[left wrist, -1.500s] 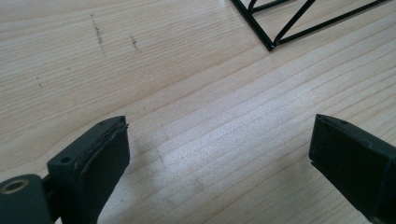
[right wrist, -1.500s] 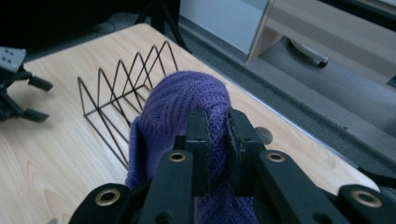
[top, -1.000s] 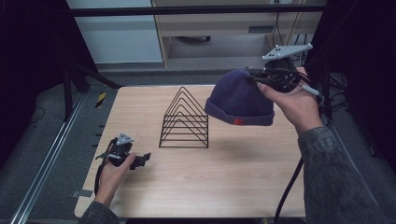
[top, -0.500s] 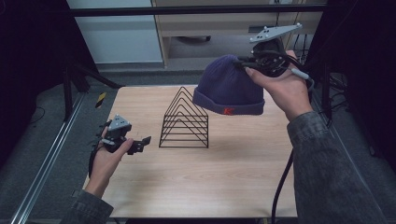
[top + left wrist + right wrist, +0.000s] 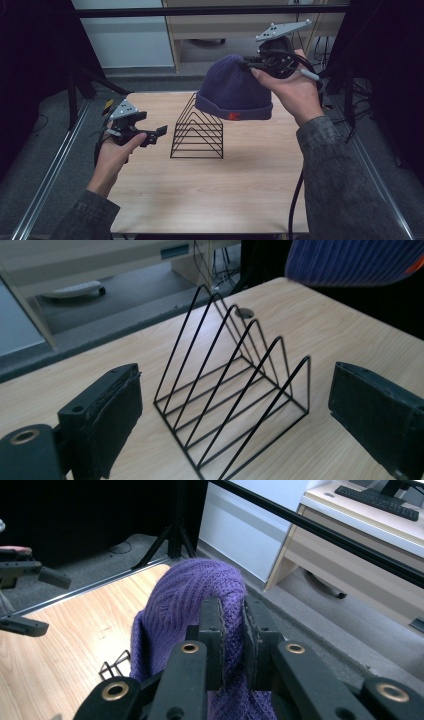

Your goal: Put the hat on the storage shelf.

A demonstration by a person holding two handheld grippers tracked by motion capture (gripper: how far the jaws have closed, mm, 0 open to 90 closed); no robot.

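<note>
Right gripper (image 5: 250, 64) is up high at the far right of the table (image 5: 210, 200), jaws pinched tight on a fold of the purple knit beanie (image 5: 232, 90). In the right gripper view the two black pads are nearly together with a ridge of purple knit (image 5: 190, 595) squeezed between them. The beanie hangs clear of the tabletop, crown up, cuff at the bottom with a small red mark facing the camera. From the high view its lower left edge overlaps the far end of the black wire rack (image 5: 197, 132), but it is in the air, above and behind the rack, not touching it.

The rack stands on the wood near the table's middle, a row of upright triangular wire dividers on a rectangular wire base. Left gripper view shows it (image 5: 235, 395) straight ahead, with the beanie's striped purple edge (image 5: 355, 262) at the top right corner.

Left gripper (image 5: 157, 134) is held off the table at the left, level, pointing toward the rack. Its jaws stand wide apart, nothing between the pads. It is near the rack's left side, with a clear gap between them.

Both hands grip the tool bodies; grey sleeves come in from the bottom of the high view.
</note>
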